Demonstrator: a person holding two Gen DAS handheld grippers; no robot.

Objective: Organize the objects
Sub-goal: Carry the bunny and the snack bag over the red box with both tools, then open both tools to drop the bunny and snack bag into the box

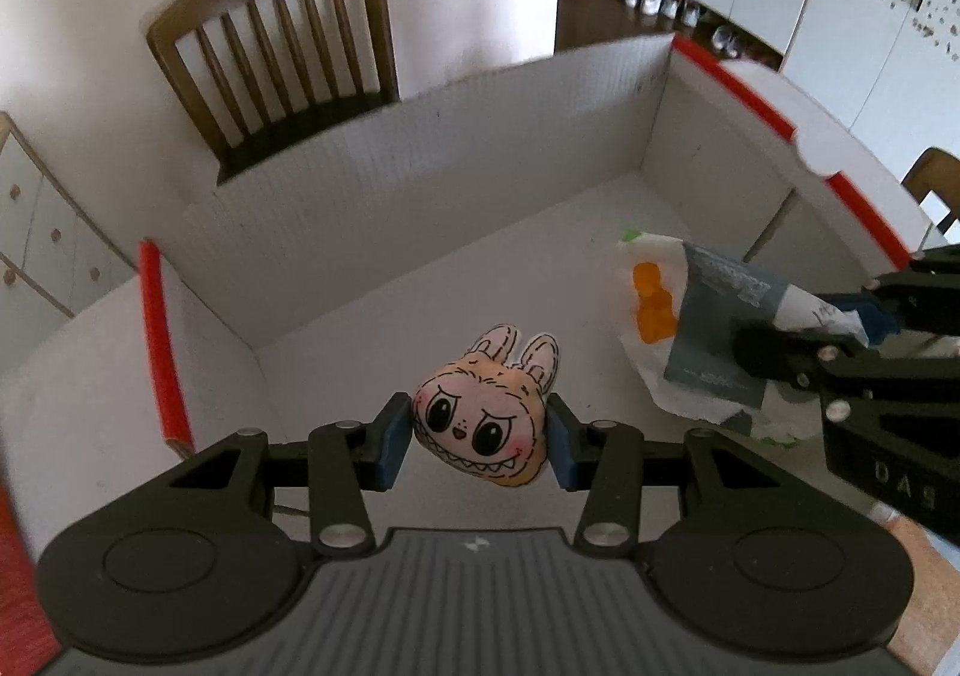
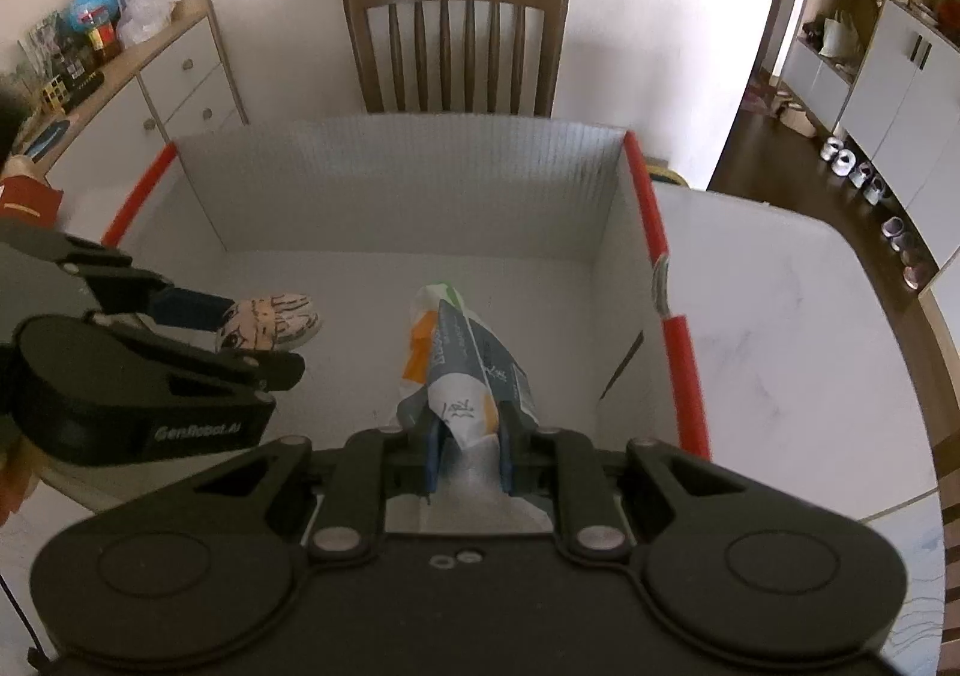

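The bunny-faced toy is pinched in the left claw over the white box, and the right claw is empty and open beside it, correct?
Not quite. The bunny-faced toy is indeed pinched in the left claw over the white box, but the right claw is not empty: the right wrist view shows it shut on a crumpled snack packet.
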